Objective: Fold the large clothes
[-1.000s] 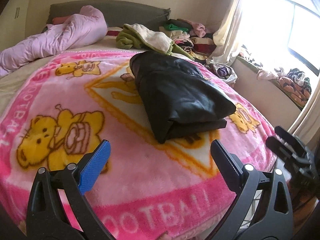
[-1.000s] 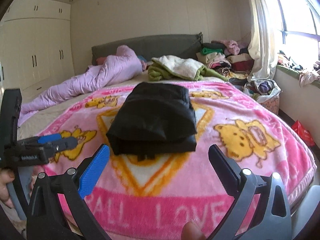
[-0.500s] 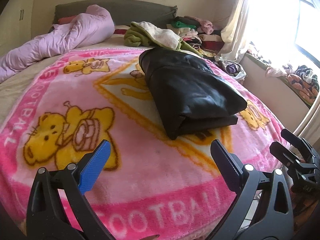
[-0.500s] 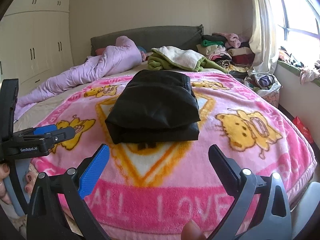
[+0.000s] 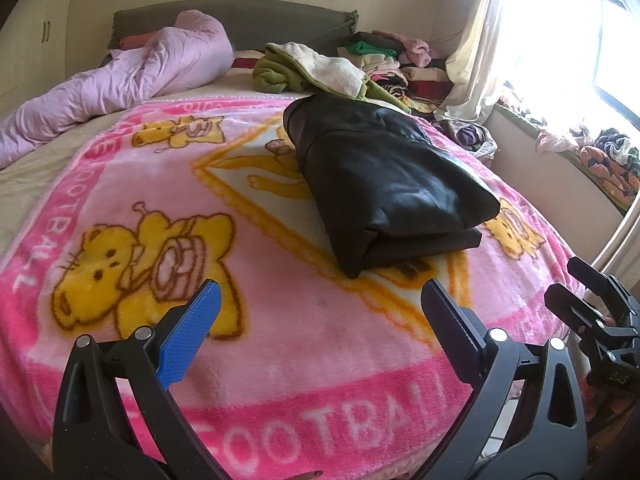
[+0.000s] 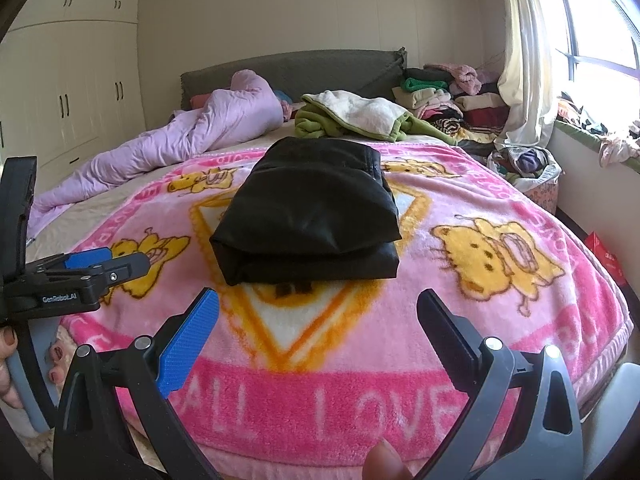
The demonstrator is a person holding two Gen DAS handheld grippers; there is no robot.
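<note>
Black garment (image 5: 384,184): folded into a thick, compact stack; it lies on the pink blanket (image 5: 280,360), centre right of your left wrist view and centre of your right wrist view (image 6: 308,216). The folded edge faces the cameras, layers visible along it.

Left gripper (image 5: 320,308): your fingers stand wide apart, released, nothing between them. The blue pad (image 5: 188,340) sits lower left of the frame, the dark finger (image 5: 452,324) lower right. Neither touches the garment; both hover over the blanket near its lettered border, short of the stack.

Left gripper, seen from the right wrist: at the left edge of the frame (image 6: 108,264), side-on, over the blanket's corner, well apart from the garment.

Right gripper (image 6: 318,312): also released, fingers spread wide and empty. Blue pad (image 6: 188,344) lower left, dark finger (image 6: 448,336) lower right. The garment's near edge shows in the gap above them, not touched.

Right gripper, seen from the left wrist: black frame at the lower right edge (image 5: 588,300), beside the blanket's edge.

Background, upper frame: lilac duvet (image 5: 132,76) upper left; green and cream blanket (image 5: 320,68) just beyond the garment; pile of clothes (image 5: 400,64) upper right, by the curtain (image 5: 476,40).
</note>
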